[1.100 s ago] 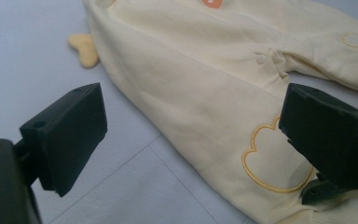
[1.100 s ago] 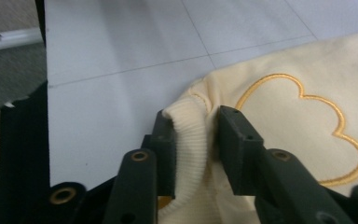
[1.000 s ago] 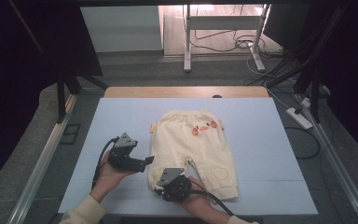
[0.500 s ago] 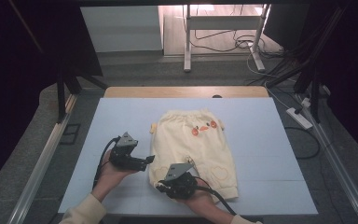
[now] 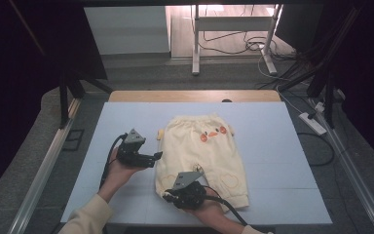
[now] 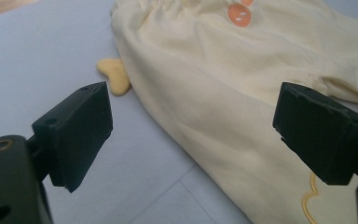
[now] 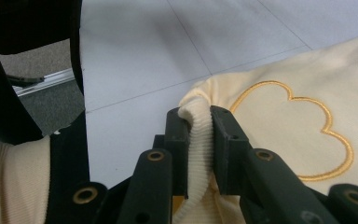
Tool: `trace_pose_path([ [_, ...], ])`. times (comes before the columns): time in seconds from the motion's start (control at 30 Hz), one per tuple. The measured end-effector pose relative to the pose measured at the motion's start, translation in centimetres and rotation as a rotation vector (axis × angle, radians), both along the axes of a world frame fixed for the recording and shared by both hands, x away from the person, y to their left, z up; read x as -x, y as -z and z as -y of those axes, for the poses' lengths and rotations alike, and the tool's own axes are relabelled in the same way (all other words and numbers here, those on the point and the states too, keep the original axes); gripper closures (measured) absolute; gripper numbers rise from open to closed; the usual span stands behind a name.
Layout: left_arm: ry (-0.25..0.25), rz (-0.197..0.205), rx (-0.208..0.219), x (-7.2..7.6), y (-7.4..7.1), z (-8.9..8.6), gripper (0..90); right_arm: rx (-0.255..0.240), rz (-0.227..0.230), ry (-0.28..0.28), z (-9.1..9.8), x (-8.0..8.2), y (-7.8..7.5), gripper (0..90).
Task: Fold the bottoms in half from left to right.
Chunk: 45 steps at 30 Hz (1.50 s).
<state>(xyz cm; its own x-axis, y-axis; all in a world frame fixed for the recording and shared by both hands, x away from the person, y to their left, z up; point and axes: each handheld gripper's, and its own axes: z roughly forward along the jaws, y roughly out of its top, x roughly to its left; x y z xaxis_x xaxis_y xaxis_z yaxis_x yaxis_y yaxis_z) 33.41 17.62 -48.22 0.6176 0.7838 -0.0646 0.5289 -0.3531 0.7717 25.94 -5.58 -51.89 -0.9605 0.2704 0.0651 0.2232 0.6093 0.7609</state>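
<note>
Since a second ago the right gripper has been closing its jaws, and they are now pinching the ribbed cuff of the pale yellow trousers; both hands are otherwise staying about where they were. Going from the left, a metal rail is running along the edge of the pale blue table cover, and dark curtain is hanging beyond it. The left gripper is hovering with its jaws spread wide and holding nothing, pointing at the trousers' left side near a small yellow tab. The trousers are lying flat in the middle of the cover, waistband away from the person, with orange buttons and an embroidered outline showing. Past the table's wooden far edge, cables are trailing over grey floor round a white stand, and a power strip is lying at the right.
</note>
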Motion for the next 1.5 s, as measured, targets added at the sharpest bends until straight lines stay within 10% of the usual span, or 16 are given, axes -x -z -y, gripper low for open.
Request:
trace_pose_path([
  [0.6, -0.03, 0.006, -0.04, -4.4, -0.5, 0.8, 19.6, -0.011, 0.004, -0.001, 0.3, 0.2, -0.1, 77.8],
  [1.5, -0.072, -0.056, -0.044, -7.1, 1.9, 0.9, 20.3, -0.003, -0.003, -0.008, 0.2, 0.2, 0.2, 77.3],
])
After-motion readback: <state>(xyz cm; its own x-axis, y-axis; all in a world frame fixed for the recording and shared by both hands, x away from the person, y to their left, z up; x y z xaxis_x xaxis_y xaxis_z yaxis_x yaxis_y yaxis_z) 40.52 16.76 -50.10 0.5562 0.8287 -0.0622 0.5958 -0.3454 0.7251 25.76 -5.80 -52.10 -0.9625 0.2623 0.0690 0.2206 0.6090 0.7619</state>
